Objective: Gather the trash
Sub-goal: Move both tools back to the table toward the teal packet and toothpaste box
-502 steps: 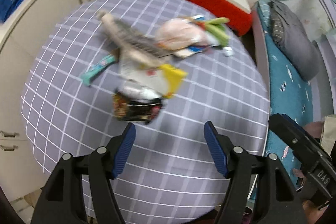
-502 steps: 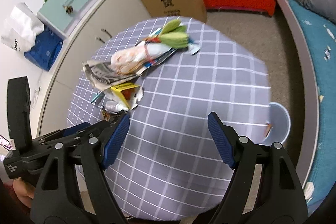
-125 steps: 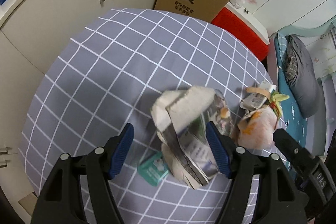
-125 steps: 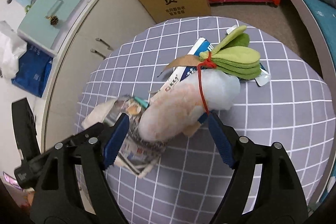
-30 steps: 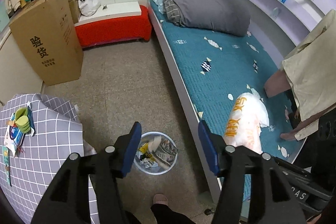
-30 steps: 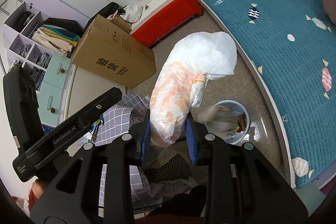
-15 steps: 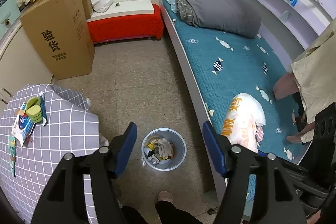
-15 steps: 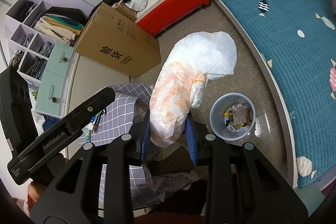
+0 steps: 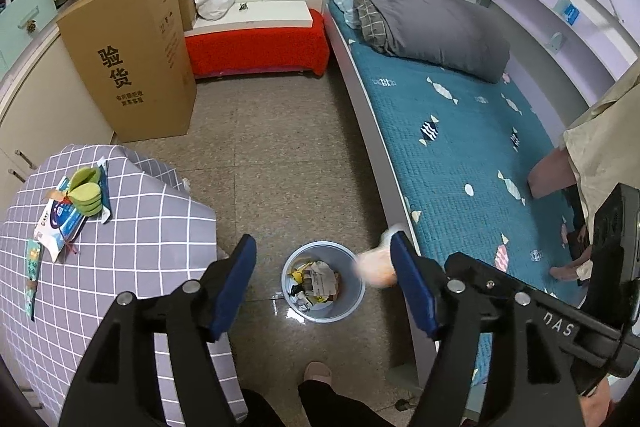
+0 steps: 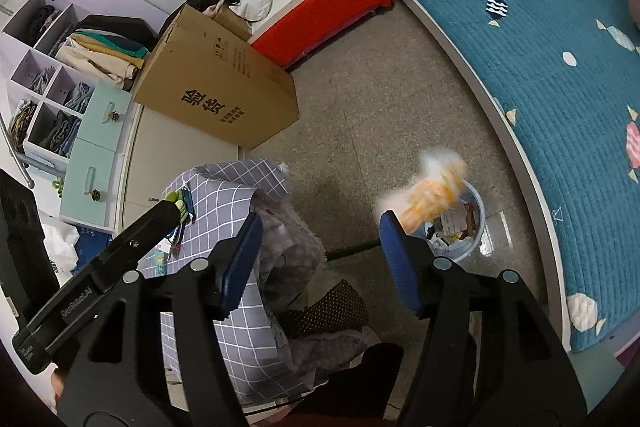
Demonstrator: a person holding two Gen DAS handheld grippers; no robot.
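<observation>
Trash falls at centre frame: the crumpled white-and-orange plastic bag [image 10: 430, 189], motion-blurred, hangs in mid-air just above the rim of the round pale-blue plastic bin [image 9: 354, 291] on the floor, free of both tools. The right gripper [image 10: 320, 259] stands with its blue pads spread wide and nothing between them, held high over the bin, probably so the bag falls straight in. The left gripper [image 9: 322, 281] is likewise wide and empty, framing the bin, which already holds crumpled paper and wrappers. The bag's long axis runs slantwise, upper right to lower left in the right wrist view, its paler bunched end uppermost. At lower left, the grey checked table [image 9: 132, 247] carries a white-and-blue packet [image 9: 56, 223] with green leaf-shaped pieces on top.
</observation>
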